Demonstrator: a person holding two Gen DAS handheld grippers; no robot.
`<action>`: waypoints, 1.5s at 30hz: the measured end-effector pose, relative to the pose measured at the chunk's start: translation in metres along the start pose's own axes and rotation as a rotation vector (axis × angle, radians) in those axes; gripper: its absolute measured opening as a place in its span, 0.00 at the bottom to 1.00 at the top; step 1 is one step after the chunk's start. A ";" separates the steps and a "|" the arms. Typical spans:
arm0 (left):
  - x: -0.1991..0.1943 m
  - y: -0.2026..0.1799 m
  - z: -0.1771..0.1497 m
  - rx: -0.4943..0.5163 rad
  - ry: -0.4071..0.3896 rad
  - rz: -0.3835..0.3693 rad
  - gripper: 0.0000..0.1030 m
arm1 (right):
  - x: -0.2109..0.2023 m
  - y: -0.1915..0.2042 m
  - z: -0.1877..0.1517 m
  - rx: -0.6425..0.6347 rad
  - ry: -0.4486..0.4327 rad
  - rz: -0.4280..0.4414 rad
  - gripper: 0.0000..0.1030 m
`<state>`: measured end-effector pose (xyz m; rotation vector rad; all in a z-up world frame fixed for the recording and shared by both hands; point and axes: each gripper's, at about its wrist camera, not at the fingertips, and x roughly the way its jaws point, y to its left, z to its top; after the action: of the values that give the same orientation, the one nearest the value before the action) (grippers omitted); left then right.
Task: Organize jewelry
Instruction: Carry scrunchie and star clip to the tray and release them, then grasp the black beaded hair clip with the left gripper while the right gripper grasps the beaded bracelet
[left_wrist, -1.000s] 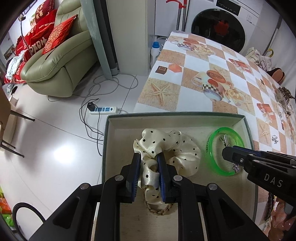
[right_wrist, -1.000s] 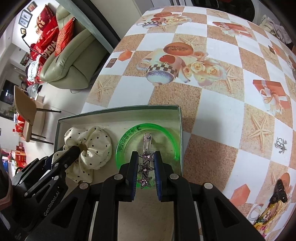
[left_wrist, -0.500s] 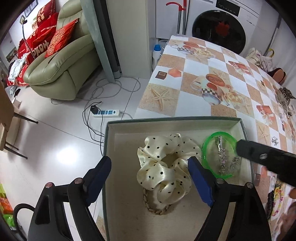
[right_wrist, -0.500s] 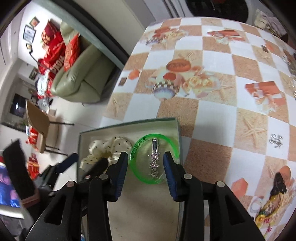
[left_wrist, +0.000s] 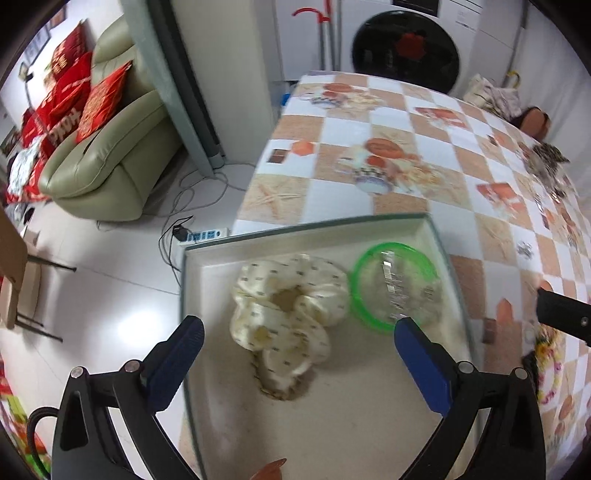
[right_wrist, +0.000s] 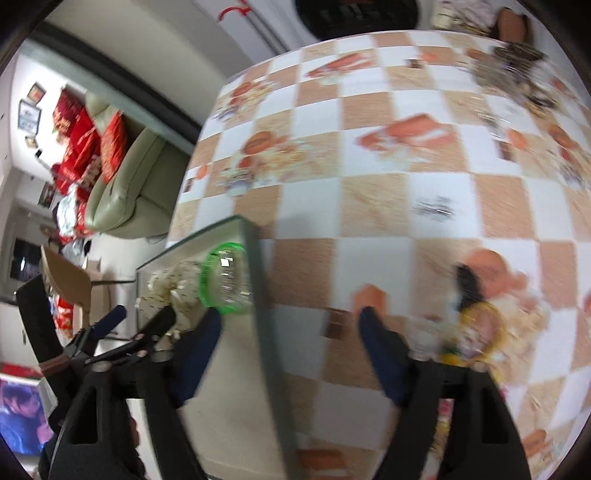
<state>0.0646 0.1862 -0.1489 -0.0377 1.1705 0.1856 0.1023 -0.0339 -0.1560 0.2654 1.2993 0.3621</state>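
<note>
A shallow cream box (left_wrist: 306, 230) lies on the table's near corner. In it lie a cream polka-dot scrunchie (left_wrist: 288, 306) and a green bangle (left_wrist: 358, 291) with a sparkly hair clip (left_wrist: 393, 286) inside the ring. My left gripper (left_wrist: 295, 332) is open and empty above the box. My right gripper (right_wrist: 291, 328) is open and empty, over the box's right wall (right_wrist: 266, 314). The box contents also show in the right wrist view: scrunchie (right_wrist: 173, 291), bangle (right_wrist: 207, 280). Blurred yellow and dark jewelry (right_wrist: 469, 306) lies on the table right of the right gripper.
The table wears a checkered cloth (left_wrist: 388, 162) with small jewelry pieces (left_wrist: 524, 249) and a pile (left_wrist: 546, 158) at the far right. The right gripper's finger (left_wrist: 561, 317) shows at the right edge. A sofa (left_wrist: 110, 158), power strip (left_wrist: 203, 234) and washing machine (left_wrist: 404, 42) lie beyond.
Both grippers opened, letting go of the scrunchie and the hair clip in the box. The right gripper has swung right toward the table; its view is motion-blurred.
</note>
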 end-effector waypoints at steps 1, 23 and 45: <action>-0.003 -0.005 -0.001 0.011 -0.002 -0.007 1.00 | -0.005 -0.008 -0.003 0.013 -0.005 -0.010 0.79; -0.045 -0.164 -0.043 0.240 0.075 -0.236 1.00 | -0.082 -0.153 -0.069 0.107 0.005 -0.249 0.79; 0.001 -0.209 -0.063 0.151 0.182 -0.100 1.00 | -0.031 -0.140 -0.071 -0.269 0.048 -0.265 0.64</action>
<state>0.0418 -0.0269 -0.1890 0.0206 1.3577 0.0049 0.0424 -0.1751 -0.2006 -0.1425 1.2970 0.3135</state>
